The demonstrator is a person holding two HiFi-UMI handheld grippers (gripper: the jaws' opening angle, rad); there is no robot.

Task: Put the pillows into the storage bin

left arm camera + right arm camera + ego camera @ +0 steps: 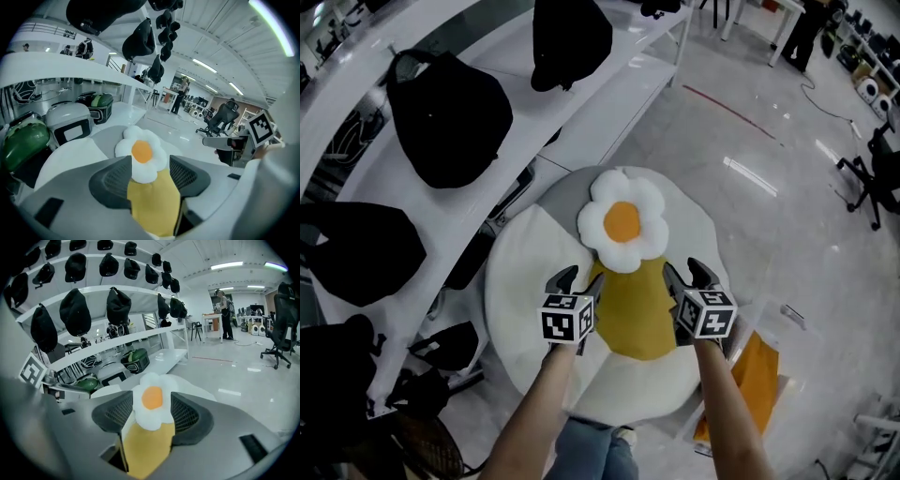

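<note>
A flower-shaped pillow with white petals and an orange centre lies on a big round cushion of white, grey and yellow wedges. My left gripper and right gripper hover side by side over the yellow wedge, just short of the flower pillow. Both stand open with nothing between the fingers. In the left gripper view the flower pillow shows beyond the open left gripper. The right gripper view frames the flower pillow the same way past the right gripper.
White shelves with black bags run along the left, close to the cushion. Green and white helmets sit under the shelf. An orange object lies on the floor at the right. An office chair and a person are farther off.
</note>
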